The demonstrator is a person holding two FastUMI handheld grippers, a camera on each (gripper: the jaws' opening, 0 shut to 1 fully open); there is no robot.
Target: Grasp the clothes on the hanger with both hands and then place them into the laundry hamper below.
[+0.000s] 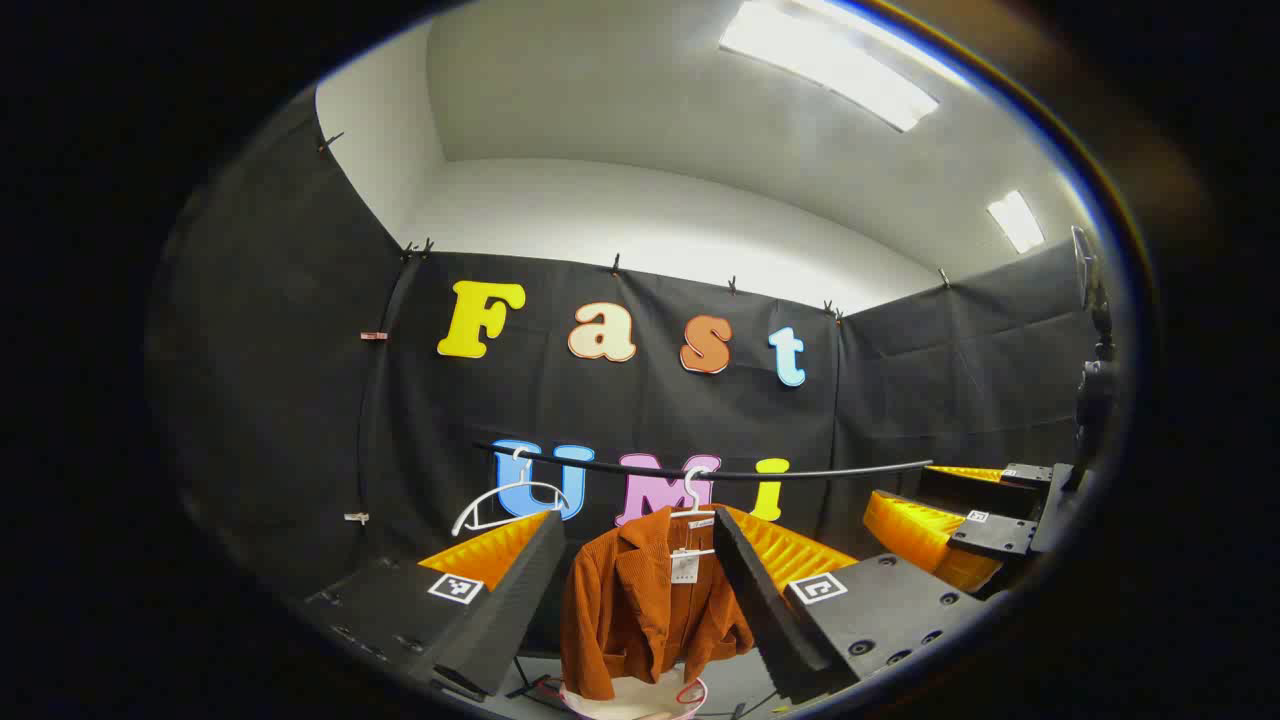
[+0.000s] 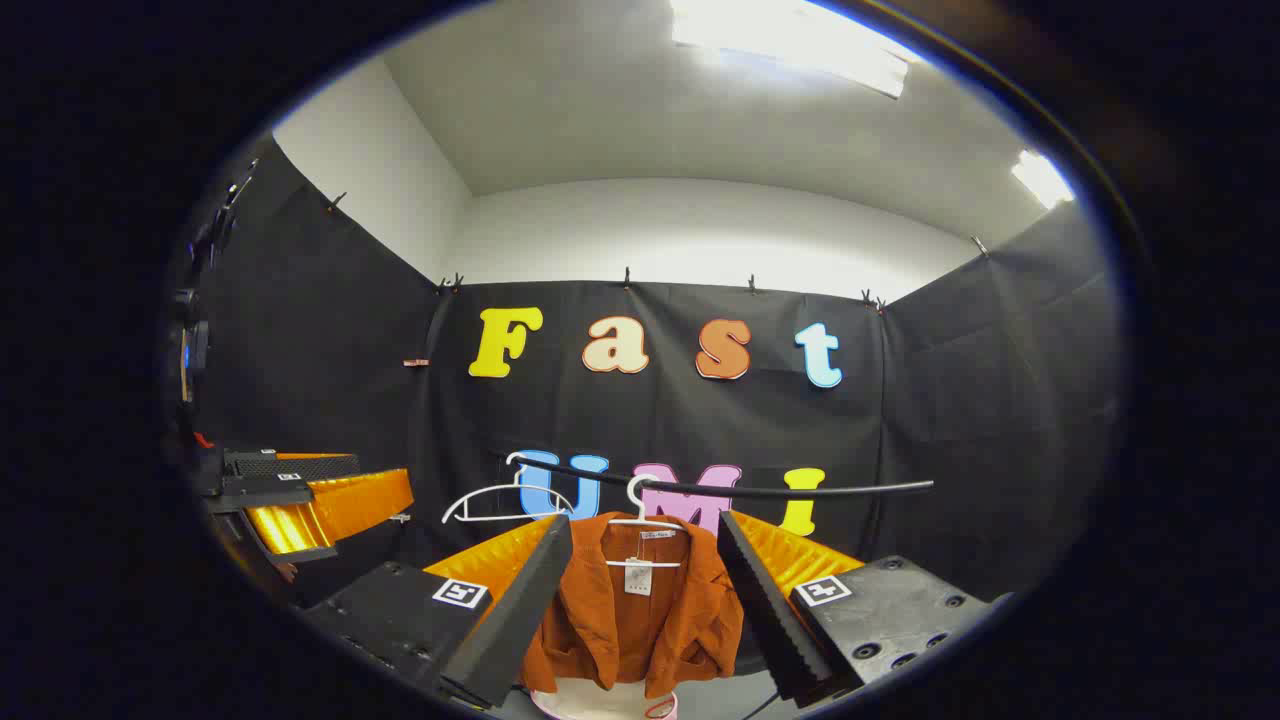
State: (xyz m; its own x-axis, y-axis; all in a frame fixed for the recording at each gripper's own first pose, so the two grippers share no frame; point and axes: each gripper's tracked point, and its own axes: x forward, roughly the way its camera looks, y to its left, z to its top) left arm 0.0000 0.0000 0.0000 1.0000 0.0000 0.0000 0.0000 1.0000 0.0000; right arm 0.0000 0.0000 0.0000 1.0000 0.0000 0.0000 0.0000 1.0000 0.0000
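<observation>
Not started: orange jacket point(image 1: 640, 600) lower centre on hanger point(image 1: 693, 505) above hamper point(image 1: 635, 705), left gripper point(image 1: 640, 610) and right gripper point(image 2: 645, 620) gaping, empty.

Both views face the hanging jacket point(image 1: 645, 600) from nearby.

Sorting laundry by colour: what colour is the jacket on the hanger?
Rust orange jacket, clearest in the right gripper view.

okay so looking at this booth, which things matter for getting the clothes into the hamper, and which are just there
Job things: orange jacket on its white hanger, laundry hamper below, left gripper, right gripper, both open.

Just there: empty white hanger, black rail.
</observation>
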